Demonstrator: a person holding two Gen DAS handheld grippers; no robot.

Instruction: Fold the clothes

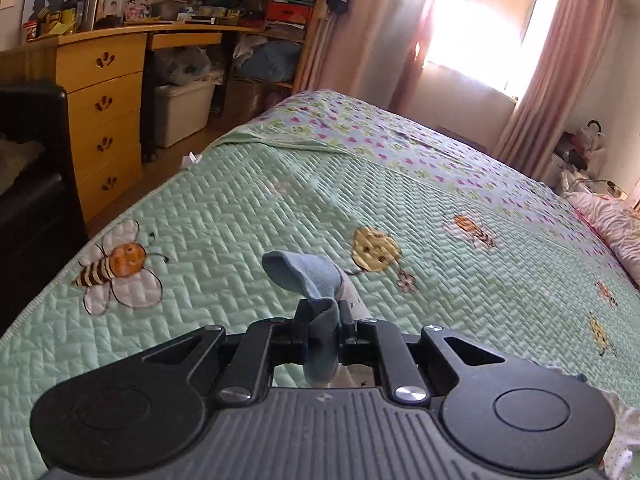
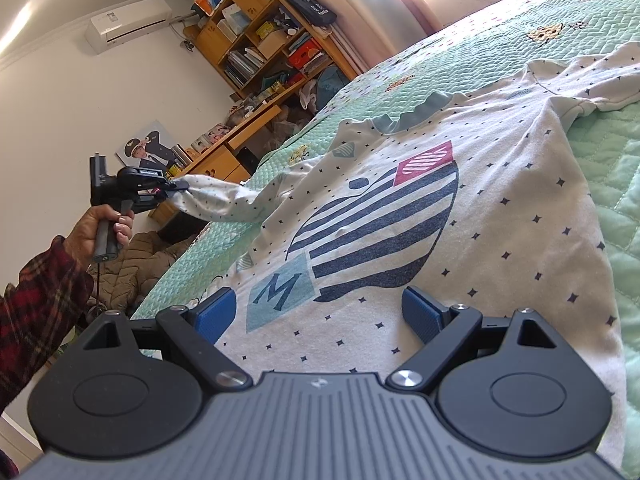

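The left hand-held gripper (image 1: 323,316) is clamped on the blue cuff (image 1: 308,276) of a sleeve, its jaws pressed together with the fabric bunched between them and a fold of the cuff standing up just ahead of the fingertips. Seen from the right wrist camera, that same left hand-held gripper (image 2: 176,188) is held in a person's hand (image 2: 102,228), with a red plaid sleeve (image 2: 36,292) behind it, and it lifts the shirt's sleeve (image 2: 216,200) clear of the bed, stretched out sideways from the body of the shirt.

The right hand-held gripper (image 2: 318,314) has its jaws wide apart, the blue pads (image 2: 420,312) standing on either side of the shirt's lower front, holding nothing. It hovers low over the hem end of the shirt; I cannot tell whether the pads touch the cloth.

The shirt (image 2: 480,208) is white with small dark stars, a striped dark blue print and a light blue square with the letter M just ahead of the right hand-held gripper. It lies face up and mostly flat on the bed (image 2: 608,168), its blue collar (image 2: 416,116) farther ahead and its other sleeve spread toward the far right. The bed has a pale green quilted cover (image 1: 248,200) with bee pictures. Beyond the left hand-held gripper, off the bed to the left, stands a wooden chest of drawers (image 1: 104,120).
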